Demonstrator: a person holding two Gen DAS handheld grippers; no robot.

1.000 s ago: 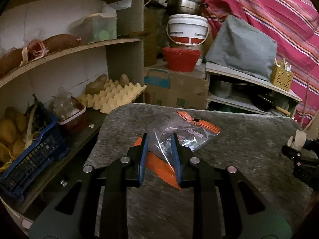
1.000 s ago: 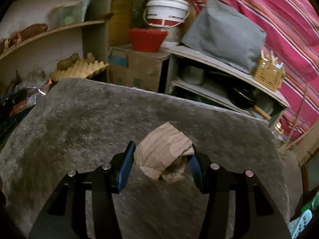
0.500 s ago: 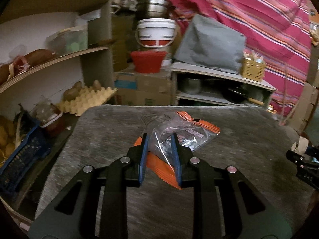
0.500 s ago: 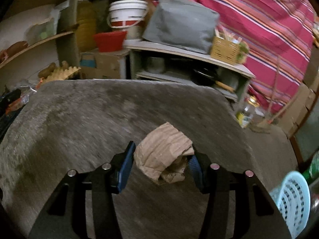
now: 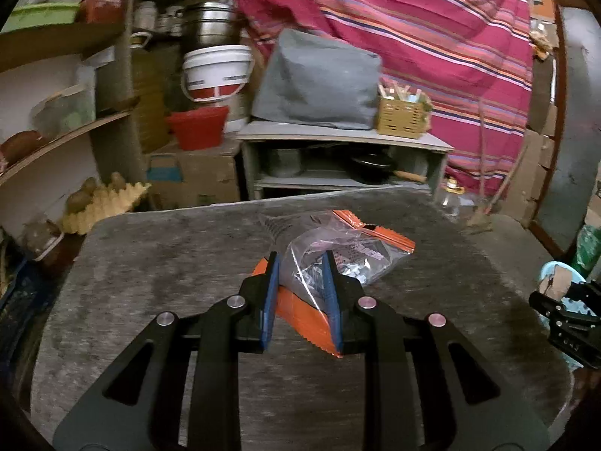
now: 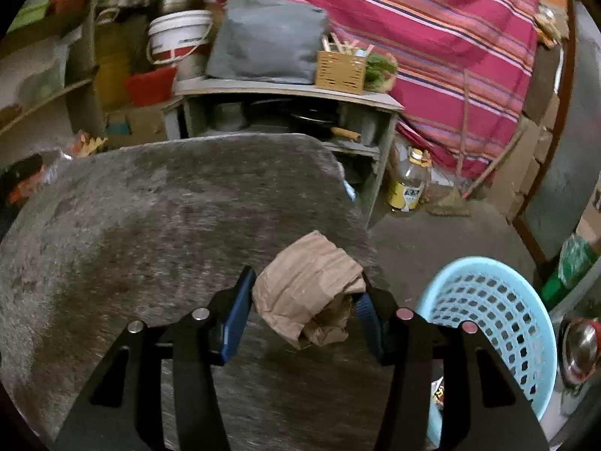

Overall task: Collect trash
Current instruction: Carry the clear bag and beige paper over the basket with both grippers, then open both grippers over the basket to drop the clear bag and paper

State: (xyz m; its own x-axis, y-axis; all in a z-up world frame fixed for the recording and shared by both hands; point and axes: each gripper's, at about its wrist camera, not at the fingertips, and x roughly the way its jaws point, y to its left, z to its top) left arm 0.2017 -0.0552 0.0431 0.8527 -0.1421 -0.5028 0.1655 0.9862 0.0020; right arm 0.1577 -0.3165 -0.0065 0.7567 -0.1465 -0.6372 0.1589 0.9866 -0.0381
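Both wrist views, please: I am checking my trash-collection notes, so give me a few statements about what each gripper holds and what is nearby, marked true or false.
1. The left gripper is clamped on a clear plastic bag with orange edges. True.
2. The right gripper is empty. False: it grips a crumpled brown paper bag.
3. A light blue perforated basket shows low at the right of the right wrist view. True.
4. The paper bag already lies inside the basket. False: it sits between the right gripper's fingers.
5. A white bucket stands above a red tub. True.
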